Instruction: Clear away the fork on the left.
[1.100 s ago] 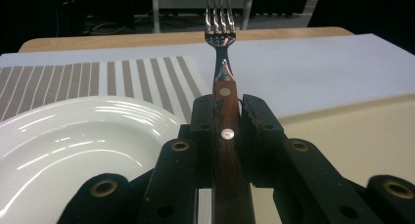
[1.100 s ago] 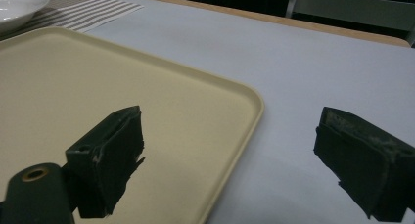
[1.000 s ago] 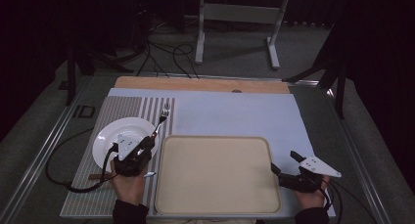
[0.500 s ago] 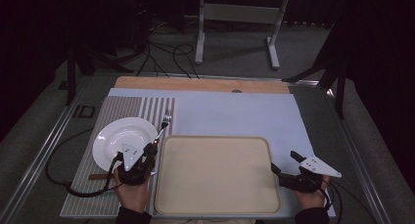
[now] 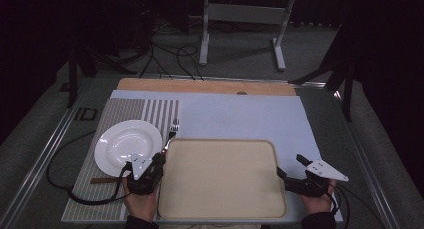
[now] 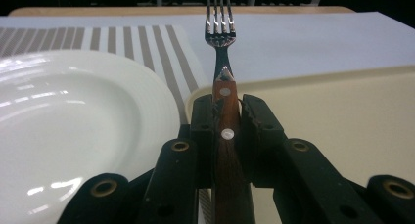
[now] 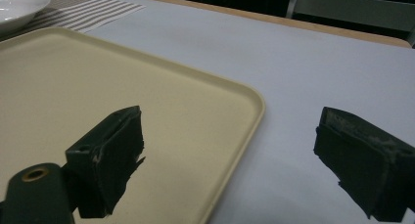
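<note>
Leftmost, a round white ceramic plate (image 5: 128, 145) is sitting on the striped grey-and-white placemat (image 5: 125, 114); in the left gripper view its left part is running off the picture edge. Beside it, the left gripper (image 5: 159, 160) is pinching the wooden-handled metal fork (image 6: 221, 57), jaws pressed onto the riveted brown handle. The handle's rear end is disappearing under the gripper body, and in the high view most of the handle is hiding behind the gripper and hand. The fork is lying between the plate and the beige rectangular plastic tray (image 5: 220, 184), long axis running away from the person, tines (image 5: 174, 124) pointing toward the table's far side. A thin brown stick-like item (image 5: 102, 180) near the placemat's front is too small to identify. Further right, the right gripper (image 5: 290, 165) is hovering at the tray's right rim, jaws spread with nothing between them, one over the tray, the other over the pale blue sheet (image 5: 240, 116).
</note>
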{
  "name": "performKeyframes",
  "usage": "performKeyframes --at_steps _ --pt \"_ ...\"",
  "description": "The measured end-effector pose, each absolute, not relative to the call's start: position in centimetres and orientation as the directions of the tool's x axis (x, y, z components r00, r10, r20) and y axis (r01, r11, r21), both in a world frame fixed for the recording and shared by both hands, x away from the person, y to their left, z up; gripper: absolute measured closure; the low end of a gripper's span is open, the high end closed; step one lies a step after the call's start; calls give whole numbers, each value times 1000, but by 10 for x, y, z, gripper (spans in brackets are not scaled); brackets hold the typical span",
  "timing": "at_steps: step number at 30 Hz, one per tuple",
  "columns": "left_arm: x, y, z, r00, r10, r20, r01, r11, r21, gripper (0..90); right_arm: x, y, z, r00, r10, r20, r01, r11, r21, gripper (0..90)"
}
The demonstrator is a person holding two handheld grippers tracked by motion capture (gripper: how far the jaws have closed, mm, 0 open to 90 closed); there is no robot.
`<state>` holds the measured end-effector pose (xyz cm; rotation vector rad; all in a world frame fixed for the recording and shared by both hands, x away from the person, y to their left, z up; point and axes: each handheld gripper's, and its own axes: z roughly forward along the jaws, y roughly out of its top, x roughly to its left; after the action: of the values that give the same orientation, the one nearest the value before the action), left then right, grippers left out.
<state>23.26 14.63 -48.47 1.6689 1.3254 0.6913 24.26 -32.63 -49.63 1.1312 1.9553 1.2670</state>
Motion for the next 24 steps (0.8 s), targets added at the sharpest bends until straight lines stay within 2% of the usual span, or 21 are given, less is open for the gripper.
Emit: performKeyframes --at_steps 24 --pt "207 131 -523 249 962 -116 596 -57 801 774 243 -325 -497 -499 866 -3 357 209 910 106"
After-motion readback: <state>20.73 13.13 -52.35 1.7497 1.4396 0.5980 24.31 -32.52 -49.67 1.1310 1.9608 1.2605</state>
